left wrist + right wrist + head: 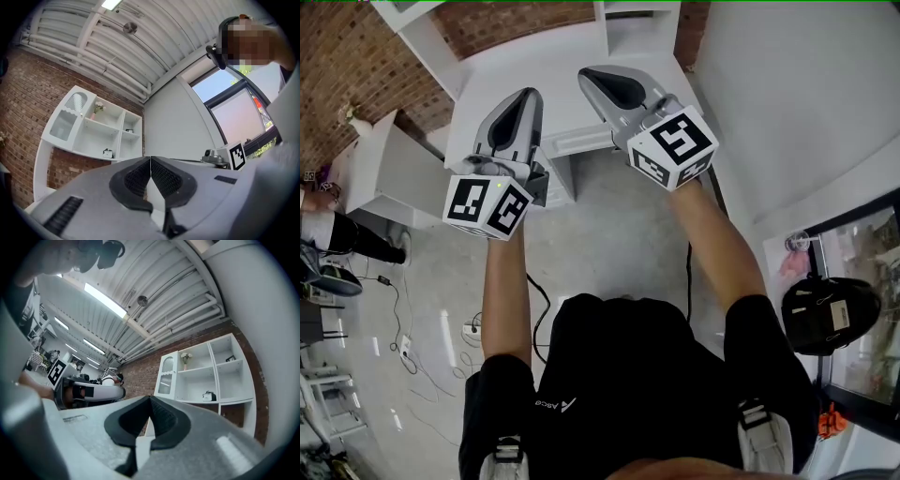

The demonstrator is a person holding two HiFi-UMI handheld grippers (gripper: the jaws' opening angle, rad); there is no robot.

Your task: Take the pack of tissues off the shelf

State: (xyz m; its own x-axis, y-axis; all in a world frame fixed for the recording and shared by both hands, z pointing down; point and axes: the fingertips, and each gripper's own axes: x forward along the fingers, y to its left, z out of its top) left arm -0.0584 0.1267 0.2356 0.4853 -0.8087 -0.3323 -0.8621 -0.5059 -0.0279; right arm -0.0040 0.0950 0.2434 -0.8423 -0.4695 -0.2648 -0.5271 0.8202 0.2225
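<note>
The person wears a black short-sleeved shirt (628, 375) with a white logo (555, 404). The left gripper (530, 94) and right gripper (586, 75) have grey shells, black ribbed pads (136, 178) and black-and-white marker cubes (487, 202).

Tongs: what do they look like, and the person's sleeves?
The left tongs and right tongs are grey beak-shaped shells with black meshed pads. Each carries a white cube with black square markers. The shirt is black, short-sleeved.

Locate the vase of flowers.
Right gripper view: the vase of flowers stands in the white shelf unit's upper middle compartment, right of the arched glass door and above a small white-and-black item.
</note>
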